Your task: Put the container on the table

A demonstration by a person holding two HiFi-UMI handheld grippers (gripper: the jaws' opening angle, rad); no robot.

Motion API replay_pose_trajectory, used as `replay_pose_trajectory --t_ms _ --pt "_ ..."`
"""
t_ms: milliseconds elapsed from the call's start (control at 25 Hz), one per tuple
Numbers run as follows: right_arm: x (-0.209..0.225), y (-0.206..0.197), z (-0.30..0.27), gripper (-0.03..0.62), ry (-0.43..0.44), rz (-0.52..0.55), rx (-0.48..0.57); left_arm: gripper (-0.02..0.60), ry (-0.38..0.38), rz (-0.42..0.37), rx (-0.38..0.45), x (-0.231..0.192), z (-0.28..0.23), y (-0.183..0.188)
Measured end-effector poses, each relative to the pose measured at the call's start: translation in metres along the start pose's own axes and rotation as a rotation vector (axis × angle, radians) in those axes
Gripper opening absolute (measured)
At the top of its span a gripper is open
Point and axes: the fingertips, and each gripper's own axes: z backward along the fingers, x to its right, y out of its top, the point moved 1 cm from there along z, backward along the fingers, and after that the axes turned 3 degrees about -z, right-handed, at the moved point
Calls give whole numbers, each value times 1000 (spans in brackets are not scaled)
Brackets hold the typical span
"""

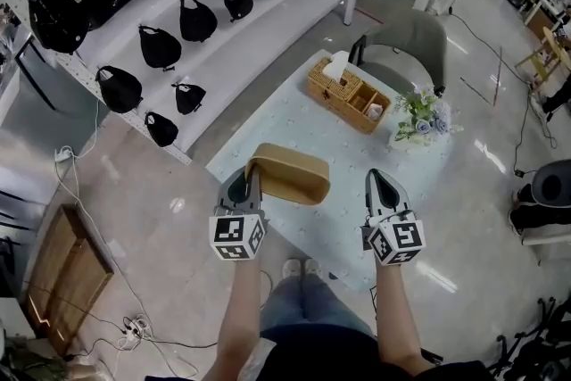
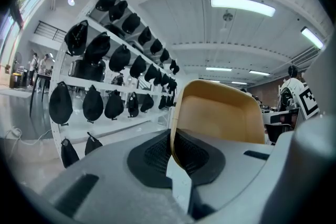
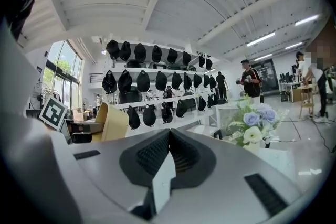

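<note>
while the left gripper (image 1: 252,180) pinches just one rim of the container (image 1: 290,176), held over the table's (image 1: 332,227) near edge, and the right gripper (image 1: 380,180) hangs closed and empty, the container could twist, slip free or land half off.

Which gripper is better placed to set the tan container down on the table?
Left. The left gripper is clamped on the tan container by its rim, over the table; the right gripper is shut on nothing.
</note>
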Motion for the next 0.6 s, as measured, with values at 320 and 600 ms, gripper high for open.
replay_pose_trajectory --t_ms 320,600 --pt "0 -58 -17 -2 24 -45 -146 15 -45 77 -287 30 -28 -83" --pt "2 -130 -26 -2 13 -76 -283 15 0 186 -512 44 -41 -170"
